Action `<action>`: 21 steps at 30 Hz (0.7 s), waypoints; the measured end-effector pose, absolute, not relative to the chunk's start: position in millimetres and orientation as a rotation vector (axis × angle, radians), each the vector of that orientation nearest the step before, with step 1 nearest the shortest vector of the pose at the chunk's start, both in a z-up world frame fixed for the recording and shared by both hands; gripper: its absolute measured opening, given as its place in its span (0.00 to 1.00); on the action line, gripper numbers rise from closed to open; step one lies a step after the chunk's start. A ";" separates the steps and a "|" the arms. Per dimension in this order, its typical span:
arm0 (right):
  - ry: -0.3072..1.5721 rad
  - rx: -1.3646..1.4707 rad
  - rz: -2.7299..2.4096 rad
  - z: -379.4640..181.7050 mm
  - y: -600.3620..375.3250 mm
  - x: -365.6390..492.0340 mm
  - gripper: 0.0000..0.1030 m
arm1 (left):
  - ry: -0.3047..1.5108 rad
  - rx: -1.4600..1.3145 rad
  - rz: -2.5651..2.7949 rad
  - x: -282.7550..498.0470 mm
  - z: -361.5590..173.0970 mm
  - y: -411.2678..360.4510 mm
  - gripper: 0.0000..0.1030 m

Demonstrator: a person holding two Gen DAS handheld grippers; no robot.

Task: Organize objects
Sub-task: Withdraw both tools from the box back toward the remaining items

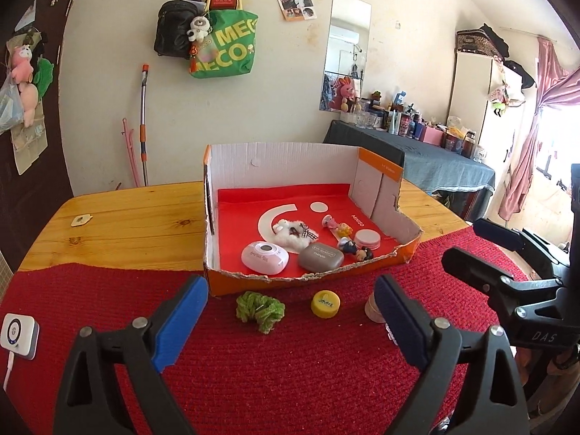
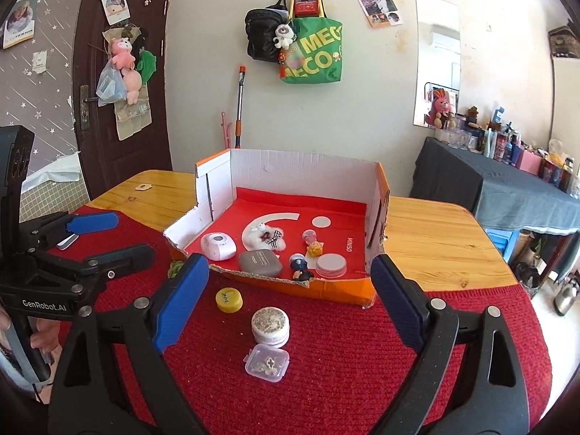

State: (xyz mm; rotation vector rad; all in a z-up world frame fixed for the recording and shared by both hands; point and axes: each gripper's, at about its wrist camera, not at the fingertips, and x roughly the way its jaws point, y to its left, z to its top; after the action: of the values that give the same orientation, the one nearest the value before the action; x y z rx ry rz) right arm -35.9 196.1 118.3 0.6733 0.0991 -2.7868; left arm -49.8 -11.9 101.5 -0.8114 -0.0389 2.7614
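Both of your tools are released. The left hand-held gripper [image 1: 290, 308] stands with its jaws spread and nothing between the pads; the right hand-held gripper [image 2: 290, 295] is likewise wide and empty.

Items still to be sorted lie on the red mat [image 2: 362, 380] that covers the near part of the tabletop [image 1: 127, 224]. Ahead of the left hand-held gripper, between its jaw lines, sit the green scrunchie [image 1: 259, 310] and the yellow cap [image 1: 325, 303]. Ahead of the right hand-held gripper sit the round patterned tin [image 2: 270, 325] and, nearer to it, the clear plastic case [image 2: 267, 363]. The cardboard tray [image 1: 311, 281] lies beyond them all, already holding several small items.

Risks from here:
- The tin and the clear case are touching or nearly so. Closing on one may push the other aside.
- The clear case is likely light and smooth. An off-centre grip could let it slip out or pop its lid.
- The yellow cap is low. Pads closing too high would miss it.
- The tray's torn front edge [image 2: 275, 281] stands just beyond the items. A low carry could catch on it.
- The two tools work close together; converging reaches may collide.
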 end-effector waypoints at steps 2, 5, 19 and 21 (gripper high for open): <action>0.056 0.703 -2.778 109.7 199.1 -35.4 0.89 | -0.046 -0.828 2.755 -47.4 95.1 -11.1 0.94; 0.020 0.739 -2.783 94.9 201.7 -34.1 0.90 | -0.039 -0.861 2.757 -45.2 83.4 -8.7 0.96; 0.024 0.994 -2.735 35.1 197.9 -44.8 0.90 | -0.064 -1.054 2.703 -60.4 40.1 -5.1 0.96; 0.048 1.029 -2.735 30.4 196.6 -48.1 0.90 | -0.071 -1.071 2.693 -63.0 38.1 -5.7 0.96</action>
State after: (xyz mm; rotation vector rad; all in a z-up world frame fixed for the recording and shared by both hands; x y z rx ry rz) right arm -48.1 196.6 30.4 1.0289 0.0478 -2.7353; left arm -63.0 -5.7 38.1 -1.0715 -0.0710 2.6932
